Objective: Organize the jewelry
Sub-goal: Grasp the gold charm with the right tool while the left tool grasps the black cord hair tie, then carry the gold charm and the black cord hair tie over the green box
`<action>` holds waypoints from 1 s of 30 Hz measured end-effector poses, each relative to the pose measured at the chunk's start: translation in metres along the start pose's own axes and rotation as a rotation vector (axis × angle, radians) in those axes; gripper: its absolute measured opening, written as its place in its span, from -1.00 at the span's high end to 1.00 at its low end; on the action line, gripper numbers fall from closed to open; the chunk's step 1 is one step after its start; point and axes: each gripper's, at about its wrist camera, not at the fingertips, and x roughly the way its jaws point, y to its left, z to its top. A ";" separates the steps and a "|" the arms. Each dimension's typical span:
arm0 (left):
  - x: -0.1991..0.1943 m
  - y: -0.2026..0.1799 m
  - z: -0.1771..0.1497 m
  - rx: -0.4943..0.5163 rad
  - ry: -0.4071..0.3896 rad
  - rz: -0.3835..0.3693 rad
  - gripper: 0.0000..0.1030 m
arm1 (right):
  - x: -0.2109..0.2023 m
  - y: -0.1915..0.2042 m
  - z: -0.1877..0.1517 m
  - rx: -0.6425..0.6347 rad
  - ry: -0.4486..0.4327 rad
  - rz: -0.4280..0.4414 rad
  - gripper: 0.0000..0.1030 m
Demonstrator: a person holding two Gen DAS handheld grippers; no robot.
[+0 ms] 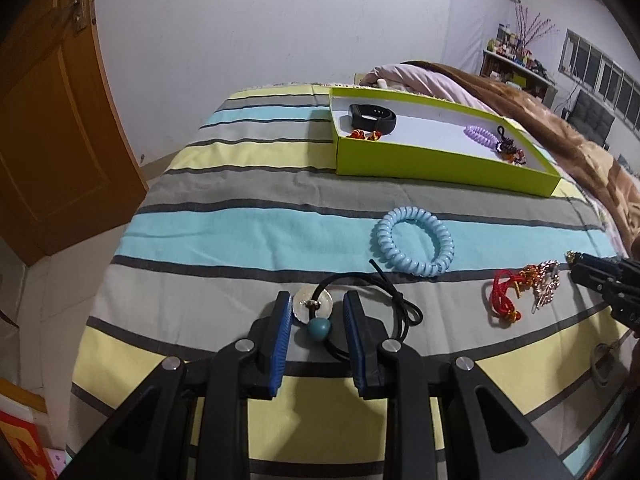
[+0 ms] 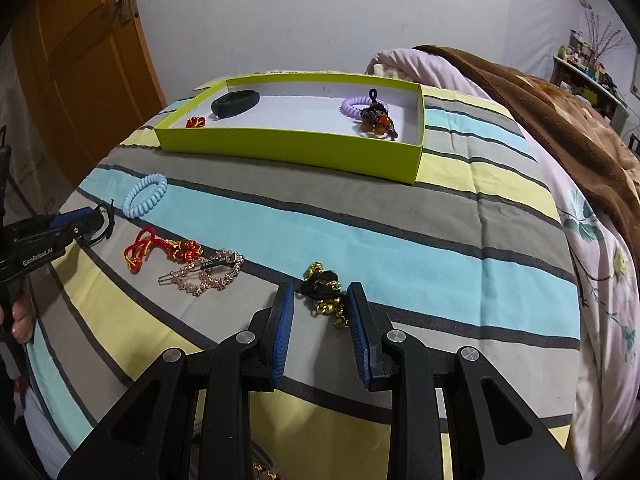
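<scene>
My left gripper (image 1: 318,304) is open, its jaws either side of a black-cord pendant (image 1: 312,307) with a pale disc and a teal bead (image 1: 319,326), lying on the striped bed. My right gripper (image 2: 320,300) is open around a black and gold bell ornament (image 2: 325,292). A lime-green box (image 1: 436,162), also in the right wrist view (image 2: 292,148), holds a black band (image 1: 372,117), a purple coil tie (image 2: 360,105), a small red knot (image 2: 196,121) and a beaded charm (image 2: 376,118). A light-blue coil tie (image 1: 414,246), a red cord knot (image 2: 160,249) and a rhinestone clip (image 2: 208,274) lie loose.
A brown and pink blanket (image 2: 560,120) is heaped along the bed's right side. An orange wooden door (image 1: 48,120) stands at the left. A cluttered shelf (image 1: 516,60) is at the far right wall. The bed's near edge drops off under the grippers.
</scene>
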 end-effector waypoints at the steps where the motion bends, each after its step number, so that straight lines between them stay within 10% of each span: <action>1: 0.000 0.000 0.000 0.003 0.000 0.004 0.47 | 0.000 0.000 0.000 -0.001 0.000 -0.004 0.49; 30: -0.073 -0.019 -0.018 -0.013 -0.157 -0.150 0.59 | -0.075 0.015 -0.034 0.116 -0.163 0.012 0.70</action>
